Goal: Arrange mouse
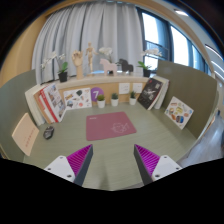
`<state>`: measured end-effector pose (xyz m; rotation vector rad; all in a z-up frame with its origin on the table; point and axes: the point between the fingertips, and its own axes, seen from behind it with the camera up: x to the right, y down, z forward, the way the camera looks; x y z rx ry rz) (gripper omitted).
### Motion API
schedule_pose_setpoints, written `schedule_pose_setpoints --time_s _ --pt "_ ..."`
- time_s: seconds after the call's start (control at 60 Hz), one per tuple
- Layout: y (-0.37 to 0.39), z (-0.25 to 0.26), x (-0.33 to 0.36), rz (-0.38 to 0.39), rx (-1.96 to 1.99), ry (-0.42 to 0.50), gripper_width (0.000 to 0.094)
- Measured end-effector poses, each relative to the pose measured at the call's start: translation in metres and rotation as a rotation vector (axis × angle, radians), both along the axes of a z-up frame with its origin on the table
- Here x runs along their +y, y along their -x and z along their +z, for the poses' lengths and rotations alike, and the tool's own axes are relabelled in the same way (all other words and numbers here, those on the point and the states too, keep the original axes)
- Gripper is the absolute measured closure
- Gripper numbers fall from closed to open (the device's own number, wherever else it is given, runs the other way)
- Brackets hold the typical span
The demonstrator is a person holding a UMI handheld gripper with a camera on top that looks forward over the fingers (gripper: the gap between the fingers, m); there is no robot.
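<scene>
I am holding the tool (112, 160) open, nothing between its pink pads (80, 160). The mouse (48, 132) is lying far ahead and to the left on the surface (150, 128), left of the pink mousepad (109, 125).

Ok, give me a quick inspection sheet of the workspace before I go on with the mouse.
Surface: green table, walled by low panels.
Job's things: dark mouse near the left panel; pink mat mid-table, bare.
Clutter: picture cards and small pots along the back panel; more cards leaning on the right panel.
Gripper: gripper open, nothing between its fingers, short of the mat.
Cables: nothing seen.
Surroundings: curtains and window behind; plants and figurines on a shelf.
</scene>
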<state>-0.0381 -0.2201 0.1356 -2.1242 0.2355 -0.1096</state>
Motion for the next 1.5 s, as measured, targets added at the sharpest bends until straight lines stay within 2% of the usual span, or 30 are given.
schedule_pose_setpoints --time_s 0.167,0.317,0.533,0.717,0.85,0.95,1.0,1.117,1.233,1.417,1.5 --pt "0.117 -0.066 0.019 0.152 0.052 0.109 0.0106" --pt "0.216 -0.096 0.057 0.271 0.087 0.145 0.0101" --pt "0.311 -0.121 0.131 0.359 0.100 0.171 0.0102" --pt "0.339 -0.136 0.196 0.343 0.081 0.191 0.0110" --pt "0.347 -0.144 0.231 0.339 0.063 0.203 0.0151" --pt "0.346 -0.147 0.244 0.342 0.012 0.225 0.0282" --pt "0.346 -0.147 0.248 0.339 0.017 0.226 0.0411" --pt "0.345 -0.147 0.248 0.309 0.051 0.222 0.0475" --pt "0.343 -0.148 0.248 0.317 0.037 0.224 0.0614" --pt "0.346 -0.147 0.244 0.366 0.025 0.253 0.0626" --pt "0.338 -0.121 0.240 0.400 -0.007 0.251 0.0626"
